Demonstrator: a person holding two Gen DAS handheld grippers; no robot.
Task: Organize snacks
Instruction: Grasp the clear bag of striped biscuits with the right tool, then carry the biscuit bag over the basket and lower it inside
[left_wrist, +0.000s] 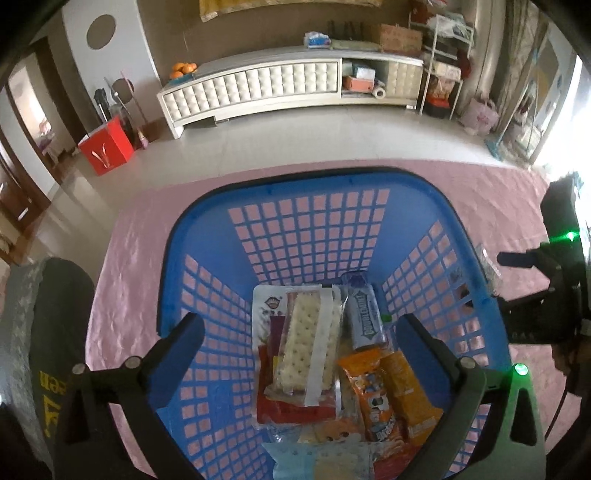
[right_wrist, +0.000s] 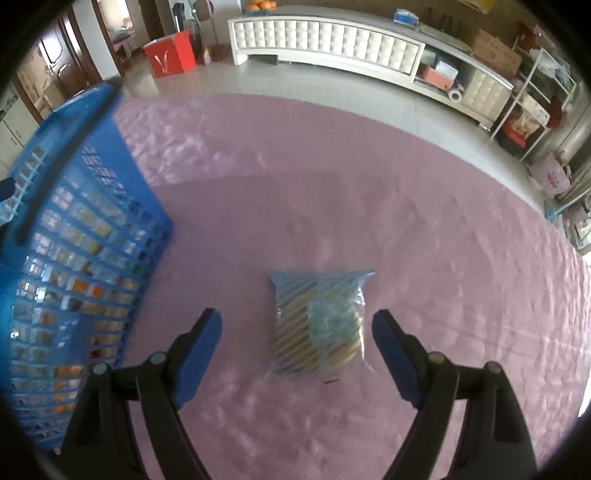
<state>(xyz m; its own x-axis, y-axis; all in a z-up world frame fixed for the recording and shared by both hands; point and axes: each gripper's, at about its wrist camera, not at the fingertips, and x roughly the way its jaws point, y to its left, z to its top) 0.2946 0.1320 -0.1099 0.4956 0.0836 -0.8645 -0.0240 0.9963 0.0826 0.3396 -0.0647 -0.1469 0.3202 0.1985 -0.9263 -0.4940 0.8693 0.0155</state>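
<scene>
A blue lattice basket (left_wrist: 306, 184) stands on the pink tablecloth and holds several snack packs: a clear cracker pack (left_wrist: 308, 341), a blue-white gum pack (left_wrist: 364, 314), orange packs (left_wrist: 391, 391). My left gripper (left_wrist: 299, 325) is open and empty, hovering over the basket's inside. My right gripper (right_wrist: 297, 334) is open, its fingers on either side of a blue-striped cookie packet (right_wrist: 319, 321) lying flat on the cloth, just beyond the tips. The basket (right_wrist: 74, 236) is to its left. The right gripper's body also shows in the left wrist view (left_wrist: 546, 291).
The pink cloth (right_wrist: 406, 221) covers the table, whose far edge drops to a tiled floor. A white cabinet (left_wrist: 258, 88) and a red box (left_wrist: 107, 147) stand across the room. A green package (left_wrist: 48, 350) lies left of the basket.
</scene>
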